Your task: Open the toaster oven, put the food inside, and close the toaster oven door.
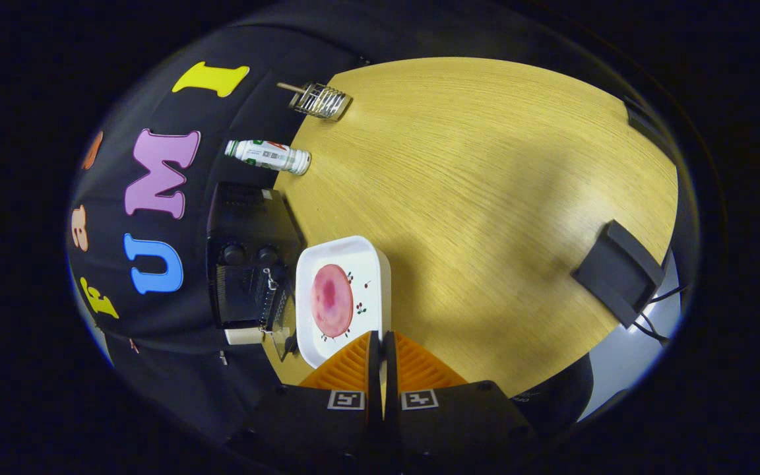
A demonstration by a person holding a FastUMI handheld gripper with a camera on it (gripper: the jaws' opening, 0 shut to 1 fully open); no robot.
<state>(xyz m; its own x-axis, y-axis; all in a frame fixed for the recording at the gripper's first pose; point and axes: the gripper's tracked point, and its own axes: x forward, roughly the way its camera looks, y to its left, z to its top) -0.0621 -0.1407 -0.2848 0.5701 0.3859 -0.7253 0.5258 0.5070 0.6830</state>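
Observation:
A white square plate [373,264] with a round pink slice of food [331,300] lies on the wooden table, right in front of the black toaster oven [248,224]. The oven's glass door [281,316] hangs open towards the plate. My gripper [380,338] is shut, with both fingertips at the plate's near rim. A thin pale strip shows between the fingers, so the rim looks pinched between them.
Beyond the oven a white bottle [268,156] and a wire rack [319,100] with a wooden stick stand along the table's [485,185] far edge by the wall. A dark block [621,272] sits at the table's edge, off to the side of the fingers.

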